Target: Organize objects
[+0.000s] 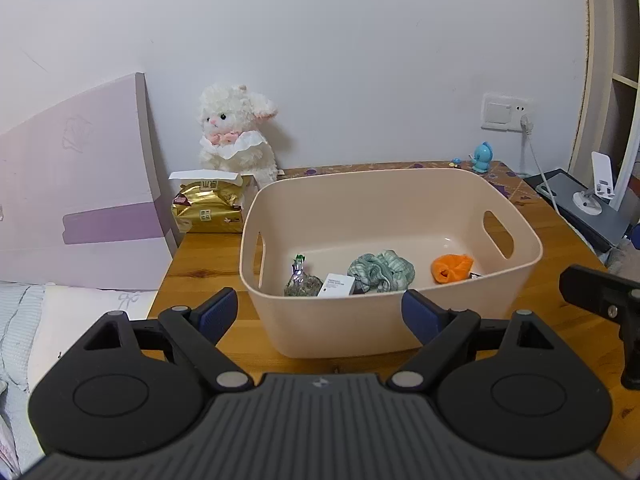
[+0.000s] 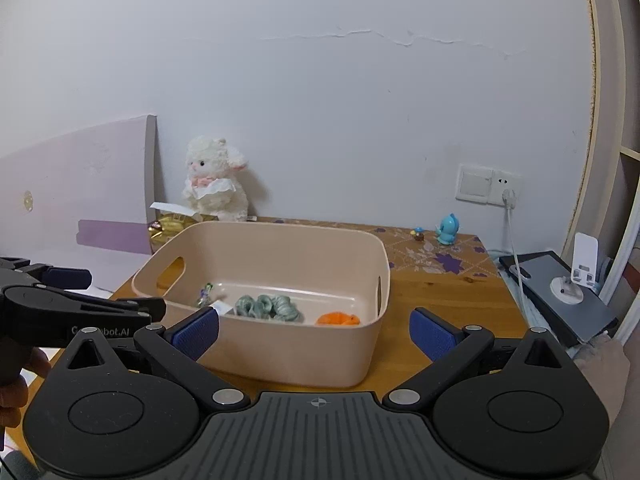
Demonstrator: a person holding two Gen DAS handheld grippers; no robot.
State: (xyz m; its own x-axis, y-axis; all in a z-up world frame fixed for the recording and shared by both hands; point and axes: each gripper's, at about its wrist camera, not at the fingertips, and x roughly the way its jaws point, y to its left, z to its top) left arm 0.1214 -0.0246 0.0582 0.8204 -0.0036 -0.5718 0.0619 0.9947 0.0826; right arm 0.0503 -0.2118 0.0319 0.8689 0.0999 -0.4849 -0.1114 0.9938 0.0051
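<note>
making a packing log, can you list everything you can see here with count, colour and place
bin: 1, beige, middle of wooden table
green cloth: 1, in bin
orange cloth: 1, in bin, right
white card: 1, in bin
clear pouch: 1, in bin, left
plush lamb: 1, white, against wall
gold pack: 1, left of bin
blue figure: 1, table's back right
phone stand: 1, white, far right
left hand-held gripper: 1, black, blue pads, open, empty
right hand-held gripper: 1, same, open, empty

Soft even light, fisheye-warped edges
</note>
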